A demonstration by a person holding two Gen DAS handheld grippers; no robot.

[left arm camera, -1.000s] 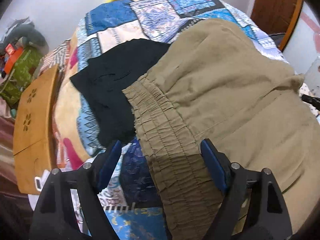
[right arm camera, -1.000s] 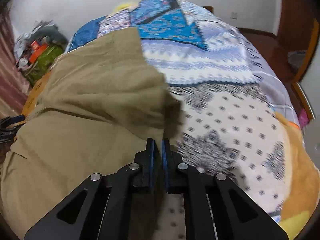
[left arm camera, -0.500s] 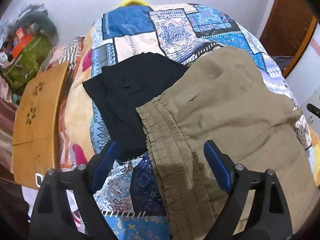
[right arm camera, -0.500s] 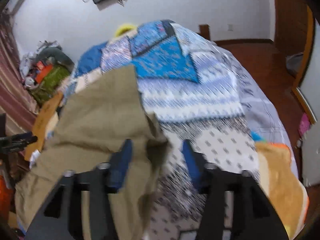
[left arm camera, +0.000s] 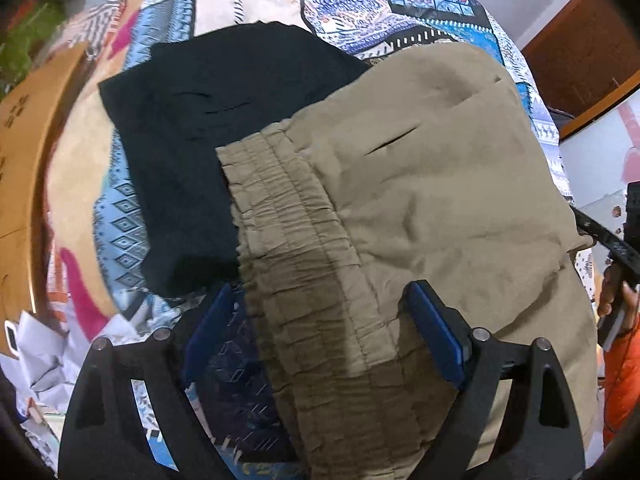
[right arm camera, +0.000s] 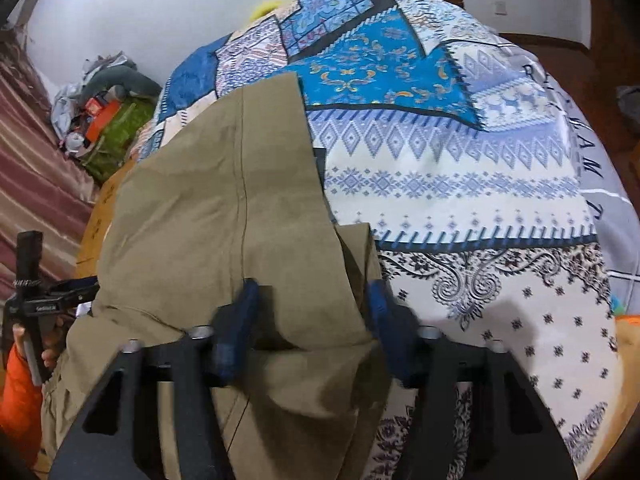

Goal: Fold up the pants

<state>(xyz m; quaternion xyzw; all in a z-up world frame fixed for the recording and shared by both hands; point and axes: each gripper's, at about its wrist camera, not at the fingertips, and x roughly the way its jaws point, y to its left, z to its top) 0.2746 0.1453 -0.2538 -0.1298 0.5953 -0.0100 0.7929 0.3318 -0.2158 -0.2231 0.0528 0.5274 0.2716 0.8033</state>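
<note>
In the left wrist view, the khaki pants (left arm camera: 420, 208) are seen spread over the patterned quilt (left arm camera: 256, 4), with the gathered elastic waistband (left arm camera: 304, 264) running toward the near edge between the fingers of the left gripper (left arm camera: 320, 332). That gripper is held wide apart, and nothing is clamped; the waistband only lies beneath the gap. A black garment (left arm camera: 208, 136) is laid to the left, and its near right edge is overlapped by the waistband. A risk is judged here: if the jaws are brought together at the waistband's left edge, the black cloth could be pinched along with it and dragged into the fold. A wooden board (left arm camera: 28, 160) is seen at the far left, well apart from the work.

In the right wrist view, the pants (right arm camera: 224, 208) are seen on the left half of the quilt (right arm camera: 460, 168), with a folded-over flap (right arm camera: 316, 292) lying between the spread fingers of the right gripper (right arm camera: 312, 320). No cloth is held by it. The flap is loose and rumpled at the near edge, so a bite taken too shallow could be expected to catch only the top layer, and the under layer would be left behind, skewing the fold. Slippage is also thought likely if only the thin flap edge is taken. The left gripper (right arm camera: 52, 304) is glimpsed at the left edge.
</note>
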